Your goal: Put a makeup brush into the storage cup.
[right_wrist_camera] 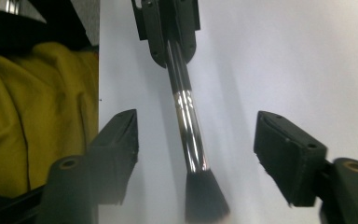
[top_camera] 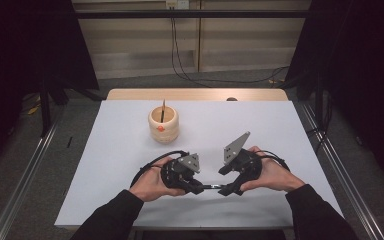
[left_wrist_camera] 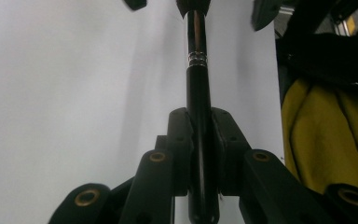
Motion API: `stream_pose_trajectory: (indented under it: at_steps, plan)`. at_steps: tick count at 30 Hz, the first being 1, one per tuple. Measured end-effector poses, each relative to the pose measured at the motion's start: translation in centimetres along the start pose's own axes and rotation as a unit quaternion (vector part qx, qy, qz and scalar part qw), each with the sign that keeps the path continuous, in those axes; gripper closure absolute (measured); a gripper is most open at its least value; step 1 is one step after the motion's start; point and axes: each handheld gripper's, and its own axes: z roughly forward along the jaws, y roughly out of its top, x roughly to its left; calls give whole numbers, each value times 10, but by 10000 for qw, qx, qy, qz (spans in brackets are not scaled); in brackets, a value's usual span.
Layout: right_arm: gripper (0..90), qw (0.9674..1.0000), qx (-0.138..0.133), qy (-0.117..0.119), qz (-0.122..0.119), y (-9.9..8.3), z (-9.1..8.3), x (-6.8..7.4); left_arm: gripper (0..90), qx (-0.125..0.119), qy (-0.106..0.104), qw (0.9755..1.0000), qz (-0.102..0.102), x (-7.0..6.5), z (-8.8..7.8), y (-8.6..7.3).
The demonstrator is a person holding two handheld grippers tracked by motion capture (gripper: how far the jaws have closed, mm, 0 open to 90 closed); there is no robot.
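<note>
Jaws of the left gripper clamp the black handle of a makeup brush, holding it level just above the white table. Either side of its bristle end, the right gripper stands open, pads clear of the ferrule. Farther back on the table sits a wooden pot with a stick inside.

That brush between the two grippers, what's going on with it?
A person holds a gripper in each hand over a white table. The left gripper is shut on the black handle of a makeup brush. The right gripper stands open around the bristle end without touching it. A wooden cup with a stick in it stands farther back.
</note>
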Motion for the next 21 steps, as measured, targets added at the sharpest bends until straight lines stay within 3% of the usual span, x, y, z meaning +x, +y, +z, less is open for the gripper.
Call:
stream_pose_trajectory:
  at_steps: [5,11,21]
  plan:
    - [260,9989,-371,-153,234,-14,-10,-3,795,-341,154,9991,-192,1,-3,-5]
    - [223,9970,-672,-234,316,-16,-14,-5,795,-529,174,9980,-287,0,-7,-11]
    - [177,9887,-1349,-401,517,-18,-24,-7,795,-882,337,9950,-332,-5,-17,-13]
